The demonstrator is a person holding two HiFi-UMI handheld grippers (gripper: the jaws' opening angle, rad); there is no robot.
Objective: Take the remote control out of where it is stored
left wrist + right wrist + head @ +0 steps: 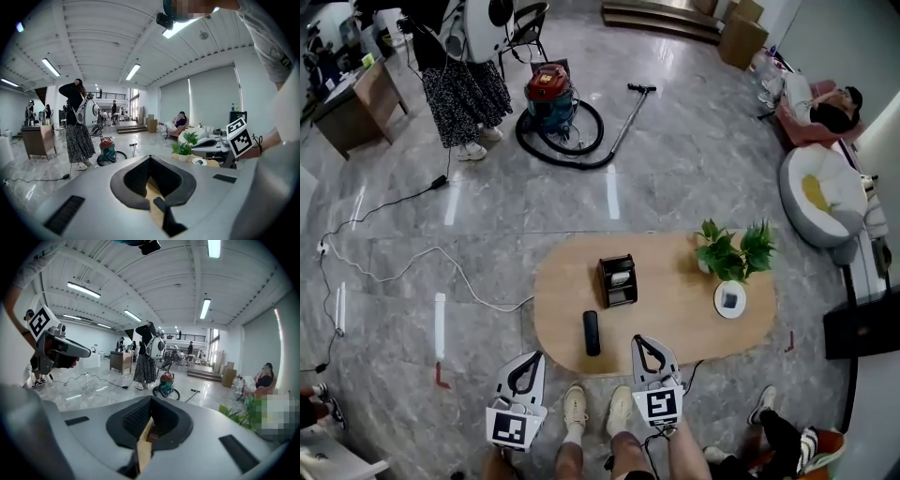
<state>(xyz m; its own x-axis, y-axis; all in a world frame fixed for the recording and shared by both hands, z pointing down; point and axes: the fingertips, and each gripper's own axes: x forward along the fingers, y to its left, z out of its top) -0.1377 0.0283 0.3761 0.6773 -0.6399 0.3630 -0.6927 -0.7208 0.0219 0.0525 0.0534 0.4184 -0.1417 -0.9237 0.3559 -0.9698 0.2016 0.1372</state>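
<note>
From up here the oval wooden table [675, 309] lies right in front of me, with its rounded near edge just beyond my shoes [575, 408]; bare grey floor runs wide to the left and beyond the far edge, while the right side is tighter, hemmed in by a white beanbag [820, 192] and dark furniture; the left gripper [528, 357] hangs off the table's near left curve over the floor, jaws brought together with nothing between them; the right gripper [646, 344] sits over the near rim, jaws likewise pressed tip to tip and empty; the remote control [592, 333] is out on the open tabletop, lying flat near the front edge, between the two grippers and a little beyond them; its long axis runs almost straight away from me, near edge to far, and I cannot tell which end is the button end; just beyond it and slightly right stands the black holder [617, 279], apart from it, with something pale inside; a potted plant [733, 251] and a white dish [729, 300] keep to the table's right end, well clear; farther off a vacuum cleaner [550, 94] with its hose and wand, a standing person [467, 94] and a white cable [412, 258] snaking across the floor to the left
</note>
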